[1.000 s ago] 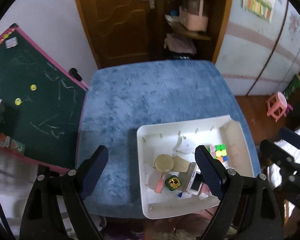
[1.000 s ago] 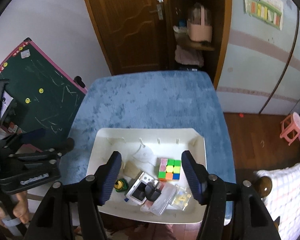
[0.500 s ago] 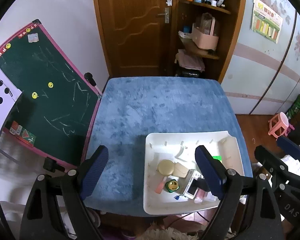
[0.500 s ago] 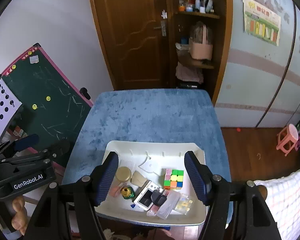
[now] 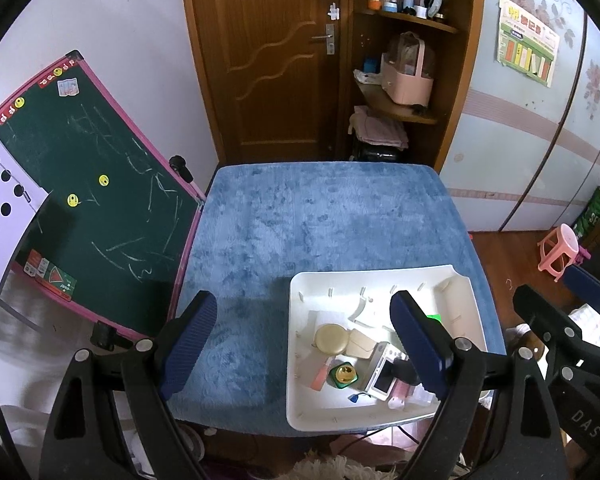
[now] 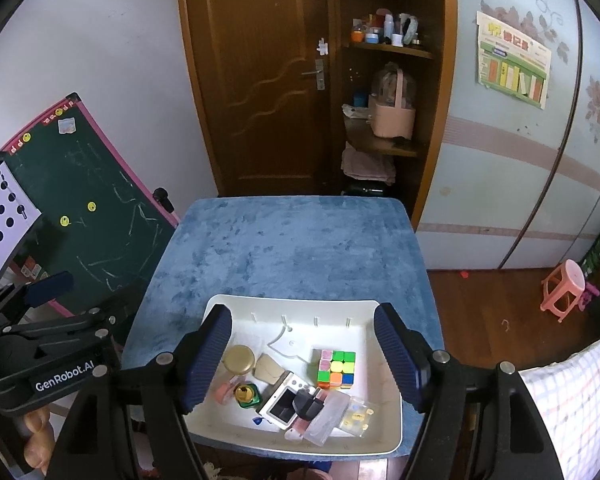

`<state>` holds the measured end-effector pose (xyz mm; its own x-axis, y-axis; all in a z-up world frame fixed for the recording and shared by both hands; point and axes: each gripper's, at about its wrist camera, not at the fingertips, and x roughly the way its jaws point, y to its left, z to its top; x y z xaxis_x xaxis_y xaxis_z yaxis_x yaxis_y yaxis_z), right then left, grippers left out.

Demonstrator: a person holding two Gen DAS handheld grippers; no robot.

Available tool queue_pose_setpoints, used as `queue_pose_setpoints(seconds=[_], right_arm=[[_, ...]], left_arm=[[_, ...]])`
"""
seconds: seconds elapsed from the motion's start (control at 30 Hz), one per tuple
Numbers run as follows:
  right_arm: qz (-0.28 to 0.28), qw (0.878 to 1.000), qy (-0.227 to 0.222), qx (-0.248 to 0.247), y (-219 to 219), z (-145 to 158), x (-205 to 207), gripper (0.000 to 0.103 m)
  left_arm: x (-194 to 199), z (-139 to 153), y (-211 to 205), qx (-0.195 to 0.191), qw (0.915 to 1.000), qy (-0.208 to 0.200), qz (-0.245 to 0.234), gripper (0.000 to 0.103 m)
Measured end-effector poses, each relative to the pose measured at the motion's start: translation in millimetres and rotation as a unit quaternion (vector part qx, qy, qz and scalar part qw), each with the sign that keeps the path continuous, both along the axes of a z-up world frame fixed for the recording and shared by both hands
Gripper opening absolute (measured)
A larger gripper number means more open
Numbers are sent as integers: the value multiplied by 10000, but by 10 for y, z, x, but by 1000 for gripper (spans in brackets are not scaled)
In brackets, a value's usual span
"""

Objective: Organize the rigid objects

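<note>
A white tray [image 6: 384, 436] sits at the near right of a blue plush table [image 6: 292, 248]. It holds a Rubik's cube [image 6: 336, 369], a gold-lidded jar [image 6: 239, 359], a tan case [image 6: 269, 368], a small white camera [image 6: 283, 399], a green-and-gold tin [image 6: 245, 395], a clear box and small bits. The tray also shows in the left wrist view [image 5: 380, 420]. My right gripper [image 6: 308, 360] is open and empty, high above the tray. My left gripper [image 5: 304, 344] is open and empty, above the table's near edge beside the tray's left side.
A green chalkboard [image 5: 88, 200] with a pink frame leans at the table's left. A wooden door [image 5: 268, 60] and a corner shelf [image 5: 404, 80] stand behind. A pink stool [image 5: 558, 252] is on the floor at right.
Both grippers have risen and pulled back from the tray, so the tray looks smaller and more of the room shows. Both stay open and empty.
</note>
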<state>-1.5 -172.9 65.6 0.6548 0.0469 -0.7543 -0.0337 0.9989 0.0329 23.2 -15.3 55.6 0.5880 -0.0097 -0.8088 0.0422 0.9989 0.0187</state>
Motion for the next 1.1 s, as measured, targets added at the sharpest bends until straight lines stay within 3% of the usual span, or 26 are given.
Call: queue_pose_setpoints(seconds=[1.1], right_arm=[[-112, 9999, 86, 75, -44, -55, 74, 75]], left_arm=[[148, -61, -36, 59, 9999, 83, -48, 90]])
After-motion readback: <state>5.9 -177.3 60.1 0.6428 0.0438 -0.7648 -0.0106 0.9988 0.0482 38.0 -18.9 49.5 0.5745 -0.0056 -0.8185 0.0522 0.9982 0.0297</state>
